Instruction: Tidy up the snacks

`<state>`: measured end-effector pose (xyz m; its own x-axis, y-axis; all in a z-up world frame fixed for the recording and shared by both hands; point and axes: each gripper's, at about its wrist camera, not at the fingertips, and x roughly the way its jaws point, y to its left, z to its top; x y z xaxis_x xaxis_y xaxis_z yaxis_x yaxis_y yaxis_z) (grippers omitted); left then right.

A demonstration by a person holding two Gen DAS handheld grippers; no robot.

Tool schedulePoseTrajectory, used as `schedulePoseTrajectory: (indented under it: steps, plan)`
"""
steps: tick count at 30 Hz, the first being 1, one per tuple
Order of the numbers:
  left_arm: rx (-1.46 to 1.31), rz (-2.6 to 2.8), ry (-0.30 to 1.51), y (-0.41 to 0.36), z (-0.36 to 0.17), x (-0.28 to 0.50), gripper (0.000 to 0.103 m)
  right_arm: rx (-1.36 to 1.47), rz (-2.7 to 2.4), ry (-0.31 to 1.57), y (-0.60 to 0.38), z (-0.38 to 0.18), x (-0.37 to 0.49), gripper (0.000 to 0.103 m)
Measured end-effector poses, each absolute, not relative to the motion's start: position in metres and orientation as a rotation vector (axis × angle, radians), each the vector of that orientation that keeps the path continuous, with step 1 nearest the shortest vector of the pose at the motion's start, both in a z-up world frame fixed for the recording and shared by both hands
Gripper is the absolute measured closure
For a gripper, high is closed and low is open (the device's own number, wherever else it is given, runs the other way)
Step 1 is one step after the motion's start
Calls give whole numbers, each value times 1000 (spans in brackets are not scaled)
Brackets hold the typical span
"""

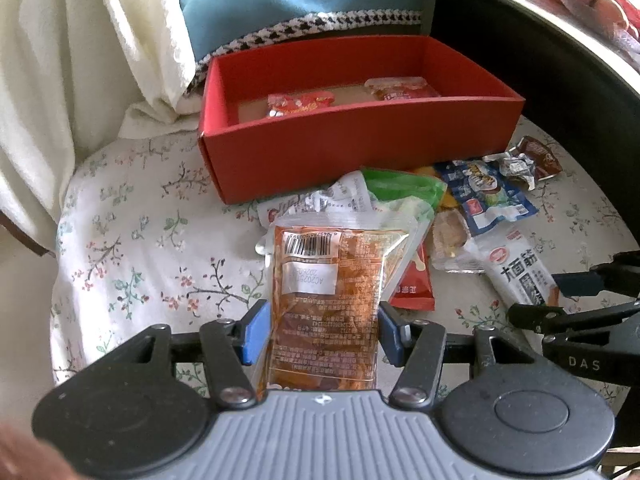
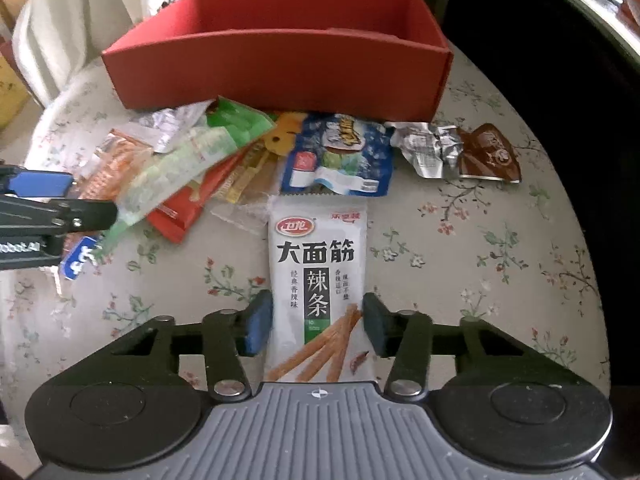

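Snacks are partly sorted: two packets already lie in the red box (image 1: pixel 360 148), the rest sit in a loose pile on the floral worktop (image 1: pixel 140 240) just in front of it.

From the left wrist, my left hand-held gripper (image 1: pixel 322 332) is closed partway on an orange packet (image 1: pixel 332 292), blue pads pressing both its edges, barcode side up. The packet seems lifted clear of the pile, its top reaching toward the box. At the right edge I can see the other gripper's black fingers low beside the white packet (image 1: pixel 516 268).

From the right wrist, my right hand-held gripper (image 2: pixel 318 328) straddles the white packet (image 2: pixel 318 280), which lies flat on the worktop with its top end touching the blue packet (image 2: pixel 340 156). The left pad touches its edge; at the right pad I can't tell for sure, so I read this as a grip being made, not yet secure. A brown wrapper (image 2: pixel 488 156) lies off to the right, and green and red packets are heaped on the left near my left gripper (image 2: pixel 60 204).

I judge the step as picking up, one packet per hand. Next, the left should carry its packet over the box's near wall and release inside; the right needs a firm squeeze before lifting, since the thin packet could slip.
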<state>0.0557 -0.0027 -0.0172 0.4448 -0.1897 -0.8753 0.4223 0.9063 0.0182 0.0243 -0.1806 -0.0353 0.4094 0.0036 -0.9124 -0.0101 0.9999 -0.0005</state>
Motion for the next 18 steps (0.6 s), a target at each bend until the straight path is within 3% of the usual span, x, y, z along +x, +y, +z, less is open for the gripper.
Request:
schedulePoseTrajectory:
  steps: [9,18]
  plan:
    - [261,-388,1012,-4,-14,55,54,111,36,1046,-193,-3,25,51]
    - [314,-402,1015,-12,-19,55,53,-12,40,1142,-176,-30,26,49]
